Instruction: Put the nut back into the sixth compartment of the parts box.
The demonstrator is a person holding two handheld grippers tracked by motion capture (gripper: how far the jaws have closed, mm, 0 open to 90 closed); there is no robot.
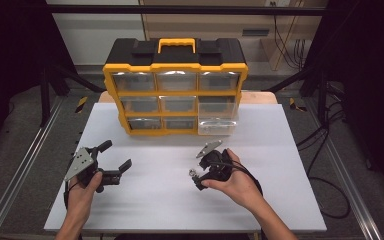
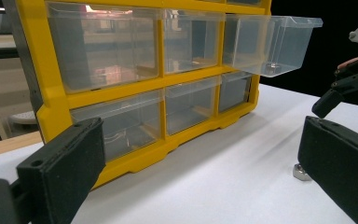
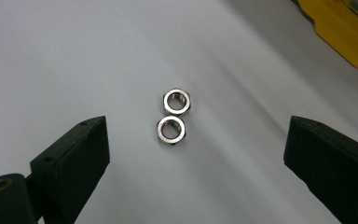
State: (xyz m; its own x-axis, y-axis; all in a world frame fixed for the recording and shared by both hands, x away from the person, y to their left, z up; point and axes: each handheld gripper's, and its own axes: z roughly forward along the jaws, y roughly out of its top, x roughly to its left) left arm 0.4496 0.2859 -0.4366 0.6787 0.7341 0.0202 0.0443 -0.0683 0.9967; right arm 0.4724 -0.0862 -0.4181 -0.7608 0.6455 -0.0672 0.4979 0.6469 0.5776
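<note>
Two steel hex nuts (image 3: pixel 173 116) lie touching each other on the white counter (image 1: pixel 155 200), centred between the spread jaws of the right tool (image 3: pixel 193 154), which grasps nothing. The left tool (image 1: pixel 112 159), also released, faces the yellow drawer organizer (image 1: pixel 175 90), whose lower right drawer (image 1: pixel 216 126) stands pulled out.

your right gripper (image 1: pixel 196 179) sits just right of the frame's centre, tipped down over small metal nuts (image 1: pixel 192 172) on the white board (image 1: pixel 280 150). your left gripper (image 1: pixel 116 156), lower left, has its jaws spread wide, holding nothing. at upper centre stands the yellow drawer organizer (image 1: pixel 175 87), its bottom-right clear drawer (image 1: pixel 216 126) pulled out.
</note>
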